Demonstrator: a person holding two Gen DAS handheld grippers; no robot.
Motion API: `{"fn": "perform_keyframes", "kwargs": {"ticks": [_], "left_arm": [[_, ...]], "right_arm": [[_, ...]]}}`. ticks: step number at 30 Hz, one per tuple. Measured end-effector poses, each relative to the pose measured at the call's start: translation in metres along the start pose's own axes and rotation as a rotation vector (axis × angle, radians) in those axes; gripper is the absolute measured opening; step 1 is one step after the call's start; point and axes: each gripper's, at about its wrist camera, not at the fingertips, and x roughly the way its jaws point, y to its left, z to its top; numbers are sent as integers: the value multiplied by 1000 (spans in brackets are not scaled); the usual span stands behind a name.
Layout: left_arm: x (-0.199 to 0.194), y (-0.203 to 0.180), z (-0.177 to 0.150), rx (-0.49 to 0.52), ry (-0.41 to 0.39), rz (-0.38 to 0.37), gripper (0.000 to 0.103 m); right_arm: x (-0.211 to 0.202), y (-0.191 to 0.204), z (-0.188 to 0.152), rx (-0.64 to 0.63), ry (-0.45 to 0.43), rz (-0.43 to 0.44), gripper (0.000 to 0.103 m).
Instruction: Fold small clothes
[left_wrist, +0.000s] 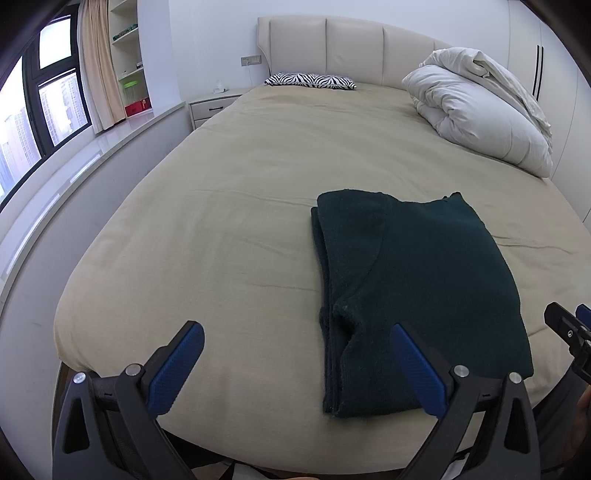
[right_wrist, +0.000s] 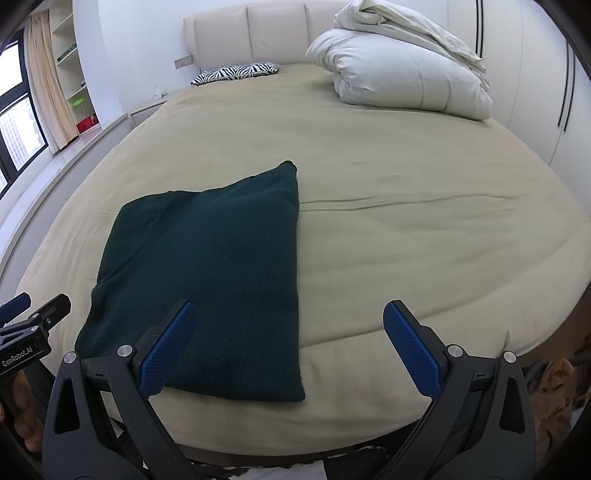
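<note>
Nearest, left tool (left_wrist: 295, 363) and right tool (right_wrist: 286, 341) both spread wide and empty above the bed's (left_wrist: 221, 221) foot edge, dark green folded garment (left_wrist: 417, 295) flat just beyond, bundled white duvet (left_wrist: 476, 110) farthest.

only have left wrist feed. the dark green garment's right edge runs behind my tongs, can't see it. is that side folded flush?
Observer: In the right wrist view the dark green garment has a straight, clean right edge from far corner to near corner.
Operator: right tongs touching it?
Observer: The right tongs are open and hold nothing; one finger overlaps the garment's near left part in the image, contact not clear.
Operator: anything on the bed right of the garment?
Observer: Only bare beige sheet with a long crease; the white duvet sits far back near the headboard.
</note>
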Motion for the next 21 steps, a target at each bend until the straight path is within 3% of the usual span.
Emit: {"fn": "perform_keyframes", "kwargs": {"ticks": [21], "left_arm": [[0,0,-1,7,2,2,103]], "right_arm": [[0,3,-1,10,5,3,103]]}}
